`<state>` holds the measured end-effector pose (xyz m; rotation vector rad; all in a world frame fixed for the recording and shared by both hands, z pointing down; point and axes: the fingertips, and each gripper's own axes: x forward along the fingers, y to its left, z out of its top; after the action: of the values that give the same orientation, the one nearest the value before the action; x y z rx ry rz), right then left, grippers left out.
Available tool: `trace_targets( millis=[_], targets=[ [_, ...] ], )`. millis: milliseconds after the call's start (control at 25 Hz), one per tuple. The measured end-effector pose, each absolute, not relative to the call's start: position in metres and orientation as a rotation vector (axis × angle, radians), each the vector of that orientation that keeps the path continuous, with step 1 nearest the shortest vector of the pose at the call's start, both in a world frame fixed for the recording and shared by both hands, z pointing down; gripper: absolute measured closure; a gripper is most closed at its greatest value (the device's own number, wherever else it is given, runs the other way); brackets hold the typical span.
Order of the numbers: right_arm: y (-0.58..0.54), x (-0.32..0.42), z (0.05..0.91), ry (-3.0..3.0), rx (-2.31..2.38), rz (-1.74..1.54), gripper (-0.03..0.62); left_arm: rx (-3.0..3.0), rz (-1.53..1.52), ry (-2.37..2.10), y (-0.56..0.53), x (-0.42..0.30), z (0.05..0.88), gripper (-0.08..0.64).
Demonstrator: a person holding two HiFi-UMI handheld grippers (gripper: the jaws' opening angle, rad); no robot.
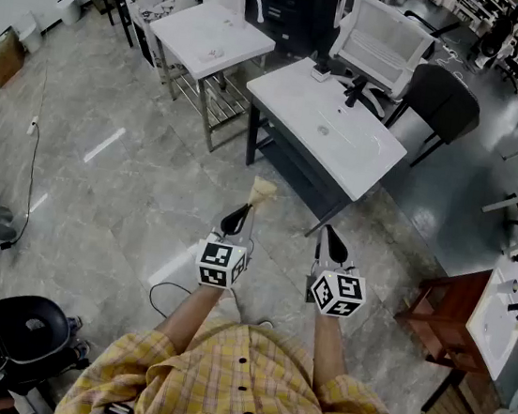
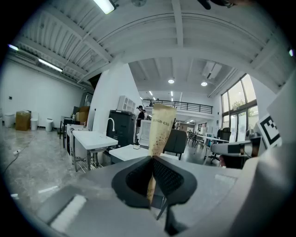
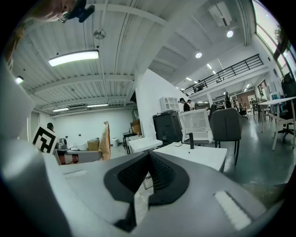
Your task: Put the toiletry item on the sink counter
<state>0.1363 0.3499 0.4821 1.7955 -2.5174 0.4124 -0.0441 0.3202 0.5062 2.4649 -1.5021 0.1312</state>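
Observation:
A tan toiletry tube [image 1: 262, 192] with dark print stands up out of my left gripper [image 1: 236, 217], whose jaws are shut on its lower end; in the left gripper view the tube [image 2: 160, 134] rises from between the black pads. My right gripper [image 1: 333, 244] is shut with nothing between its jaws, level with the left one and about a hand's width to its right. The white sink counter [image 1: 331, 130] with a basin stands ahead of both grippers, and shows again as a white counter [image 3: 196, 156] with a dark faucet in the right gripper view.
A second white sink counter [image 1: 210, 39] with a curved tap stands at the back left. A white chair [image 1: 380, 42] and a black chair [image 1: 441, 97] are behind the near counter. A brown wooden stand [image 1: 445, 306] is at the right. A cable [image 1: 167, 293] lies on the tiled floor.

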Motion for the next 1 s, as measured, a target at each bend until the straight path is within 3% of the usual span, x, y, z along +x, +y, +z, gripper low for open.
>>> trace_targets(
  millis=[1000],
  targets=[
    [0.293, 0.073, 0.474, -2.538, 1.833, 0.363, 0.592, 2.494, 0.111, -1.434, 0.264, -0.097, 0.517, 0.554]
  ],
)
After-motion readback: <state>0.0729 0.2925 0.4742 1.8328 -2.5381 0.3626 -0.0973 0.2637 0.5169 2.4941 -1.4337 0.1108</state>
